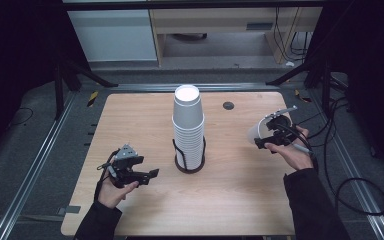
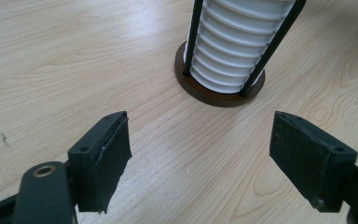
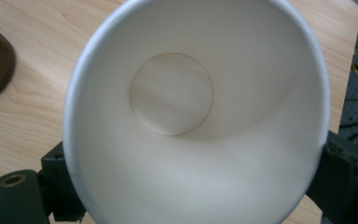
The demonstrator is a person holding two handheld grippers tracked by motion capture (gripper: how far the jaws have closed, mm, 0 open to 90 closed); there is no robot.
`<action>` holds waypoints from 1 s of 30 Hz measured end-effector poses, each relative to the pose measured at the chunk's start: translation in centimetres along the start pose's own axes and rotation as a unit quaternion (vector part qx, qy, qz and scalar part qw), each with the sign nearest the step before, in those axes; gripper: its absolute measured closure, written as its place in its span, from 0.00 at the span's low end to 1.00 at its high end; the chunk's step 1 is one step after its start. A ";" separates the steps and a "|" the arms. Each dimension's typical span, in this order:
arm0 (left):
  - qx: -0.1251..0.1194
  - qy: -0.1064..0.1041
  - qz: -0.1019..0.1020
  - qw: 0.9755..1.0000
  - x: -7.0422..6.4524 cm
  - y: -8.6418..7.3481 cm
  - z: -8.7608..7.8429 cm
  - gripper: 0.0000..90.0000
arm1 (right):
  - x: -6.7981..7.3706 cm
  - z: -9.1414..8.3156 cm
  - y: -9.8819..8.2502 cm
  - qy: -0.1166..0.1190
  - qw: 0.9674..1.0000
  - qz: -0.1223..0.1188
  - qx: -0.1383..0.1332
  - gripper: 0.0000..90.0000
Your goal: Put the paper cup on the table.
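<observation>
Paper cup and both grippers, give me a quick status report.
Right gripper shut on single paper cup, held off the table. Left gripper open, empty, facing cup stack in its holder. Nothing in the way.

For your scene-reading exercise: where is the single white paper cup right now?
In the high view the single cup sits clamped in the right gripper over the table's right side, right of the cup stack.

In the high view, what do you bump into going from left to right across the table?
Left tool, open → tall stack of white paper cups in its black holder → small dark hole in the table → single white paper cup held by the right tool.
</observation>
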State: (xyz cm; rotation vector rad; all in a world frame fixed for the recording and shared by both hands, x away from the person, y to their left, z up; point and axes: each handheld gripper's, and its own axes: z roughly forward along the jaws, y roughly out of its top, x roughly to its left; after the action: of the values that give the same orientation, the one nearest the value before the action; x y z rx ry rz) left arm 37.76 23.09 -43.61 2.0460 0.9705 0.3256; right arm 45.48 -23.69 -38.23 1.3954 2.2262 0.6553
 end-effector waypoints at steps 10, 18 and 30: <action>0.003 0.001 0.000 1.000 0.1 0.0 -0.1 0.22 | -0.6 1.4 0.5 -0.021 0.997 -0.017 0.067 0.12; 0.003 0.007 -0.004 1.000 0.4 -0.1 -0.2 0.22 | -1.1 2.5 0.3 -0.022 0.993 -0.028 0.112 0.11; 0.008 0.012 -0.004 1.000 0.5 -0.2 -0.1 0.22 | -1.6 3.5 -0.2 -0.021 0.987 -0.040 0.152 0.11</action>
State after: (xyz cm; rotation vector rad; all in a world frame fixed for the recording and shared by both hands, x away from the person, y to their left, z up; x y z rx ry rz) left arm 37.93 23.61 -43.76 2.0562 0.9981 0.3411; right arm 47.98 -24.67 -40.97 1.4347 2.4083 0.2629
